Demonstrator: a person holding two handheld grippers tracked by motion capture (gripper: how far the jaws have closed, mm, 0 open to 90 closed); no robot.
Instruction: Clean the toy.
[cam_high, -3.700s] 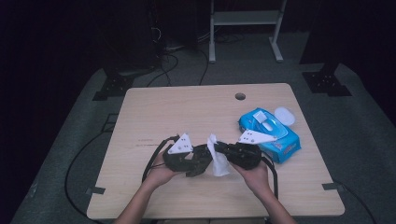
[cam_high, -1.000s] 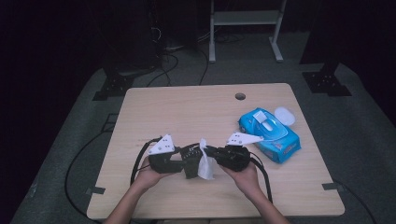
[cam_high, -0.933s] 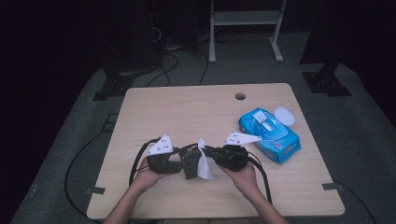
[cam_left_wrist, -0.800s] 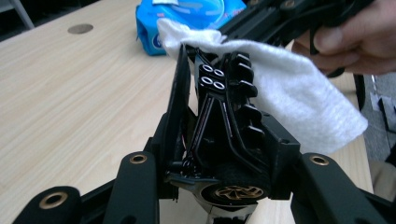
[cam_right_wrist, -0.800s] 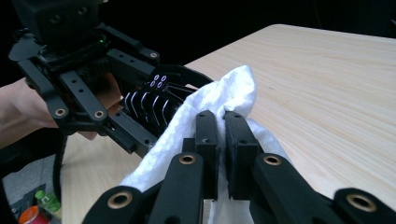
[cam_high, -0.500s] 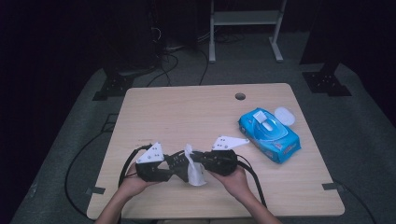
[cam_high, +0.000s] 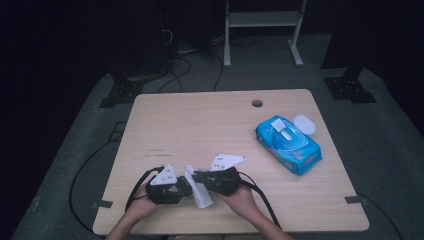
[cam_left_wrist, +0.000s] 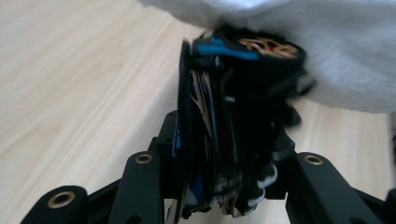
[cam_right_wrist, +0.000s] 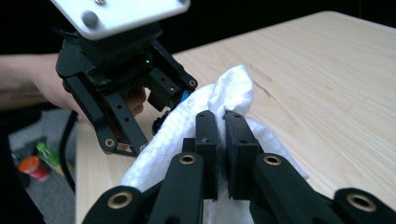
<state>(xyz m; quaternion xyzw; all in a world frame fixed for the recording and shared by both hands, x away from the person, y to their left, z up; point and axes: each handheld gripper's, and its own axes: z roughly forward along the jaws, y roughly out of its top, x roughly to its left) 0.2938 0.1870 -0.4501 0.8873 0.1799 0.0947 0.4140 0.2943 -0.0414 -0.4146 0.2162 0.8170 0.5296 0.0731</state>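
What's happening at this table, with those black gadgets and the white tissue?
A person holds a gripper in each hand near the front edge of the wooden table. The right gripper is shut on a white wipe. The left gripper clamps a dark, flat object that the wipe drapes over; its jaws have just been closing. A blue wipes pack, flap open, lies to the right.

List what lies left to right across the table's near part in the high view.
Left gripper → white wipe → right gripper → blue wipes pack.
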